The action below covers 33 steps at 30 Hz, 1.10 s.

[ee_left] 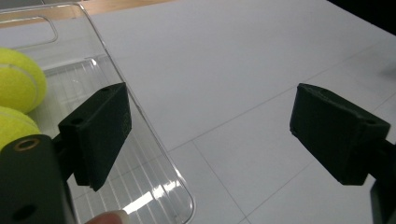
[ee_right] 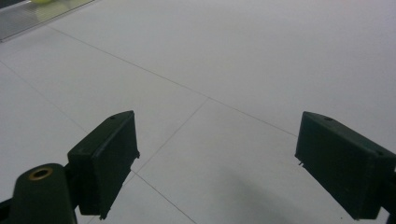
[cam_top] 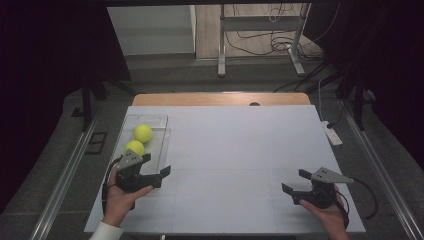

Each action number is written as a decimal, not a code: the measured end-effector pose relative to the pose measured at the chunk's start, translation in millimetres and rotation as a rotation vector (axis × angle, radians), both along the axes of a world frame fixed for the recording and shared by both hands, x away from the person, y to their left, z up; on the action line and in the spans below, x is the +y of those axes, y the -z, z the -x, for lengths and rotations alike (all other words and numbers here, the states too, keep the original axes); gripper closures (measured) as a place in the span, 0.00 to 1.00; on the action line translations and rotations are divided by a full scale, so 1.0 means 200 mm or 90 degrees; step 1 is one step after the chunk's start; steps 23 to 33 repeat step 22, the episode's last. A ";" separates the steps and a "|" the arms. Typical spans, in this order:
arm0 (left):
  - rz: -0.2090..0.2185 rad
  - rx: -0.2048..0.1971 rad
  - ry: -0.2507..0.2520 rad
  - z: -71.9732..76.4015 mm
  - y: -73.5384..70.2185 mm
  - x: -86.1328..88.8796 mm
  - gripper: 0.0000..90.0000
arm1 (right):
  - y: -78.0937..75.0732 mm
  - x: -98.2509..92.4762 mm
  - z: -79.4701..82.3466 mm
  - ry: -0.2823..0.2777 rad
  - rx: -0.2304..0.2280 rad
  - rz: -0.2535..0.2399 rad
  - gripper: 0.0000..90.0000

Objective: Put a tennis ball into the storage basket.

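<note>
Tennis balls, two, yellow-green felt: near ball and far ball, lying close together, possibly touching, in a clear plastic tray at the left of the white table. Light, springy, fuzzy surface giving good grip; round, so prone to roll within the tray when nudged. Best taken across the widest part, jaws straddling the middle, squeezed only until the felt gives. Tray walls thin, glossy and probably slippery; likely to slide if knocked. Left gripper at the near end of the tray, just beside the near ball, jaws wide apart with nothing between them, one jaw over the tray edge. Right gripper well apart at the right, jaws spread, empty, above bare table.
</note>
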<state>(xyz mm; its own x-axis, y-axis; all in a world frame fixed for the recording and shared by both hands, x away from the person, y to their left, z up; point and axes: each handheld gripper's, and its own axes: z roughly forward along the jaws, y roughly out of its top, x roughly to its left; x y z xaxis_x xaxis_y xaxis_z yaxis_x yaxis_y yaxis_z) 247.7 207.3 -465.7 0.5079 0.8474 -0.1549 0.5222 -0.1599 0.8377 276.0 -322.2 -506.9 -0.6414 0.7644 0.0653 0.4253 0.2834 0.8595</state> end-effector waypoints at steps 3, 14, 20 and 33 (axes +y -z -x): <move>0.001 0.000 0.005 0.01 0.01 -0.01 0.15 | 0.00 0.00 0.00 0.001 -0.002 -0.002 0.14; -0.002 -0.003 0.016 0.02 0.03 -0.03 0.14 | -0.01 -0.01 0.01 0.007 -0.008 0.000 0.15; -0.001 -0.001 0.018 0.02 0.04 -0.03 0.14 | -0.01 -0.01 0.01 0.008 -0.009 -0.001 0.15; -0.002 -0.001 0.018 0.02 0.04 -0.03 0.14 | -0.01 -0.01 0.01 0.007 -0.010 -0.004 0.15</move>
